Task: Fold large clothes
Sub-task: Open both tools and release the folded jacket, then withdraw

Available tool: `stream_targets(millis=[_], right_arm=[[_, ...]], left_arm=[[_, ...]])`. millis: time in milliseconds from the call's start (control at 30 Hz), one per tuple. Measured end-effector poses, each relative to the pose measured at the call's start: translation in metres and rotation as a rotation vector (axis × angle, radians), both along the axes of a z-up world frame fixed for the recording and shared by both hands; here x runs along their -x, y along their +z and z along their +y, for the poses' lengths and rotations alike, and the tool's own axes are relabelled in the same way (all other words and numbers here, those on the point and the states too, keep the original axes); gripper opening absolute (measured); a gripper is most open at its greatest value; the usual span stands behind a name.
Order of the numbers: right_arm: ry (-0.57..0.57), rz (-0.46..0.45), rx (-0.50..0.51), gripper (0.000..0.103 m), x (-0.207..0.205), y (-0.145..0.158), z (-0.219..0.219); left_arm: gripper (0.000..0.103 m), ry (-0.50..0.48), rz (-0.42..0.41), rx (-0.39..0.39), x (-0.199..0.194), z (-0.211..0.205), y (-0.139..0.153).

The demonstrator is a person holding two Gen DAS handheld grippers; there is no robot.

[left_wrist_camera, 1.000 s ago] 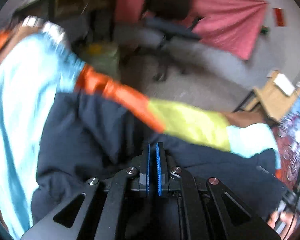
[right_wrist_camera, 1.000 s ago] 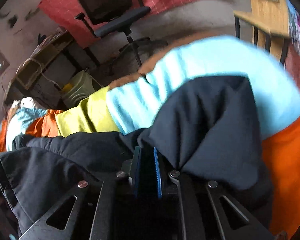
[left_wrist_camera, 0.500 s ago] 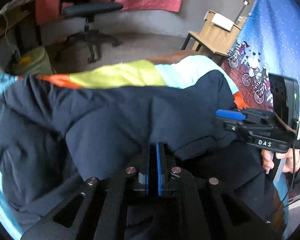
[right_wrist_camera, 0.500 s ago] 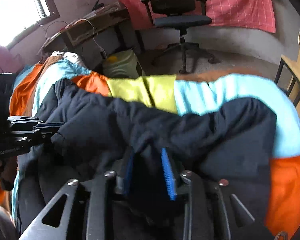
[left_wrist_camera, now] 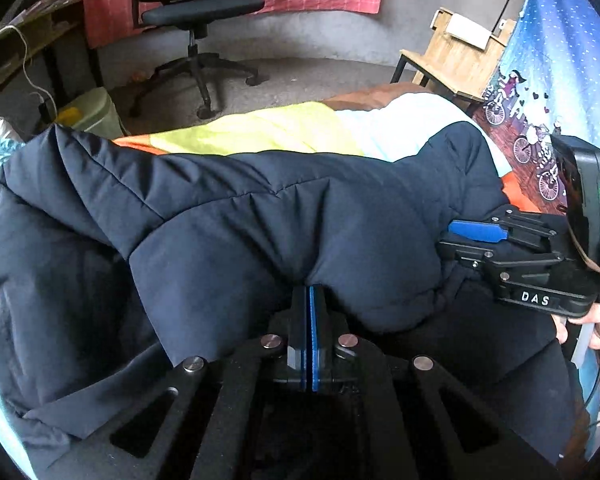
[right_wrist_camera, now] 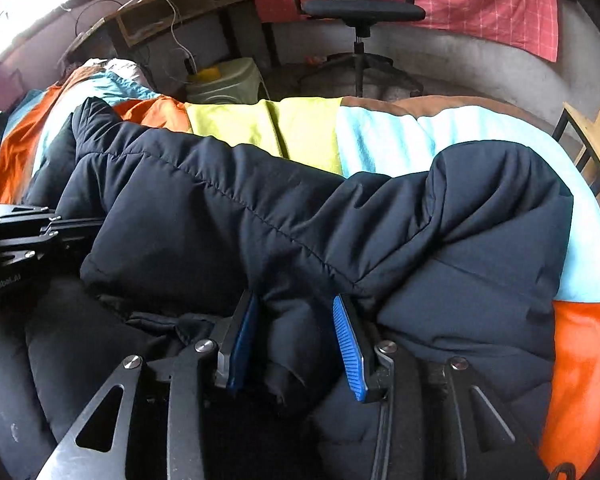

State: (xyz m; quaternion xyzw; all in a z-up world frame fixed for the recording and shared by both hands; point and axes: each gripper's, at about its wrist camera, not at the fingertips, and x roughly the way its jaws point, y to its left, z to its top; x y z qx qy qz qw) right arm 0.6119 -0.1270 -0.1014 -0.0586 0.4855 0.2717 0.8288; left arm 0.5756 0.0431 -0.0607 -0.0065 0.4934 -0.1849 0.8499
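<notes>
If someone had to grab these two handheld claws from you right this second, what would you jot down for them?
Left gripper: shut, pinching the folded edge of the navy puffer jacket.
Right gripper: open, fingers either side of a ridge of jacket, not clamping it.
The jacket lies across the colour-block bedspread, one part doubled over the rest.
Done: first fold laid over.
Left: release the left, probably smooth it, then make the remaining folds.

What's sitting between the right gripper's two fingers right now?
A puffy fold of the navy jacket fills the gap between the right gripper's spread blue pads, seen in the right wrist view.
</notes>
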Motion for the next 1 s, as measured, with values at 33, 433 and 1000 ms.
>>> stream_targets(millis=[33,433,1000], right_arm=[[-0.003,-0.003,-0.007,0.037,0.001,0.002,-0.002],[-0.085,0.04,-0.045,0.048,0.028,0.023,-0.026],[-0.236,-0.098,0.073,0.059,0.061,0.06,-0.016]], left_arm=[[0.002,-0.003,-0.001,0.002,0.003,0.003,0.002],[0.002,0.062,0.087,0.022,0.014,0.022,0.001],[0.003,0.074,-0.048,0.014,0.051,0.017,0.033]])
